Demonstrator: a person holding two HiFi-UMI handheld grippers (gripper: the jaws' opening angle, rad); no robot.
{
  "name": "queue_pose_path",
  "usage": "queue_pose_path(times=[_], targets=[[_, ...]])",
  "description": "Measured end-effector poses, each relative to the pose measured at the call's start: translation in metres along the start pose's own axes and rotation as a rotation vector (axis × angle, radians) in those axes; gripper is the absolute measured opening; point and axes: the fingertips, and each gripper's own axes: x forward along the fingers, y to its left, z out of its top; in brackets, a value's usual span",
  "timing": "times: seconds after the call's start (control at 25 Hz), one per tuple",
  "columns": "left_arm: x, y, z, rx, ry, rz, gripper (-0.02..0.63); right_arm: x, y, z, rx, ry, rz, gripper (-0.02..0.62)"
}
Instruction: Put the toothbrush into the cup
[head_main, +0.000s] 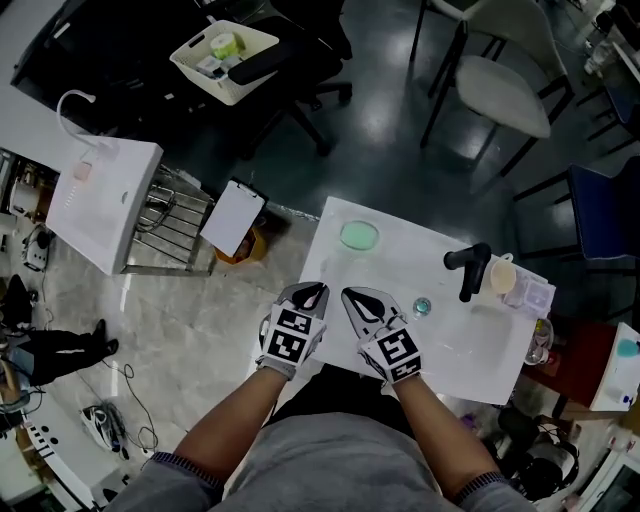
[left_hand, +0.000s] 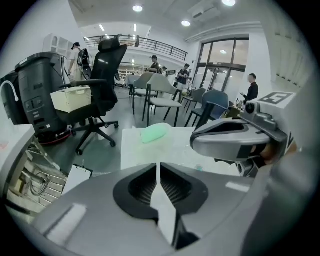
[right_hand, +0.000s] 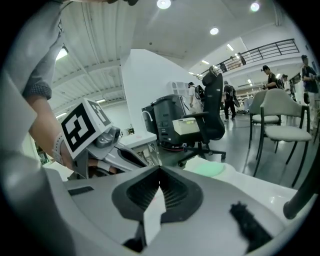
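- My 2 forearms come in from the bottom of the head view. The grippers sit side by side over the near edge of the white table, close together but not touching.
- left gripper: jaws a hairline slit apart. Nothing is between them, and only the table top shows through the slit.
- right gripper: jaw tips meet, nothing held.
- Both grippers point across the table and slightly down, roughly toward the green dish near the far left corner.
- toothbrush: I can't pick it out in any of the 3 views, so I have no long axis or heading to give. It is not in either gripper.
- Small teal round thing on the table, just right of the right gripper.
- Black L-shaped item stands further back on the right half of the table.
- cream cup: upright with its mouth up, just right of the black item, well apart from both grippers.
- Clear box just right of the cup, at the table's right edge.
- Off the table: a clipboard lies left of the far left corner. Beyond that is a black office chair with a white basket on it.
- White chair at the far right.
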Motion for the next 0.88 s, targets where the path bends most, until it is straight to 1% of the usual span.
queue_pose_path(times=[0.16, 0.24, 0.4, 0.52, 0.68, 0.8, 0.88], targets=[[0.019, 0.011, -0.018, -0.029, 0.097, 0.000, 0.072, 0.016, -0.007, -0.012, 0.021, 0.026, -0.009, 0.009], [0.028, 0.016, -0.025, -0.047, 0.146, -0.007, 0.083, 0.021, -0.010, -0.015, 0.024, 0.035, -0.008, 0.009], [0.040, 0.021, -0.036, -0.067, 0.213, -0.011, 0.104, 0.025, -0.009, -0.020, 0.052, 0.043, -0.004, 0.009], [0.051, 0.026, -0.041, -0.075, 0.237, -0.006, 0.109, 0.025, -0.015, -0.018, 0.058, 0.038, -0.017, 0.009], [0.055, 0.025, -0.045, -0.103, 0.283, -0.029, 0.109, 0.027, -0.023, -0.012, 0.059, 0.035, -0.028, 0.009], [0.067, 0.028, -0.047, -0.100, 0.280, -0.017, 0.110, 0.027, -0.027, -0.008, 0.058, 0.035, -0.035, 0.009], [0.069, 0.030, -0.051, -0.099, 0.302, -0.005, 0.114, 0.027, -0.027, -0.006, 0.057, 0.033, -0.037, 0.009]])
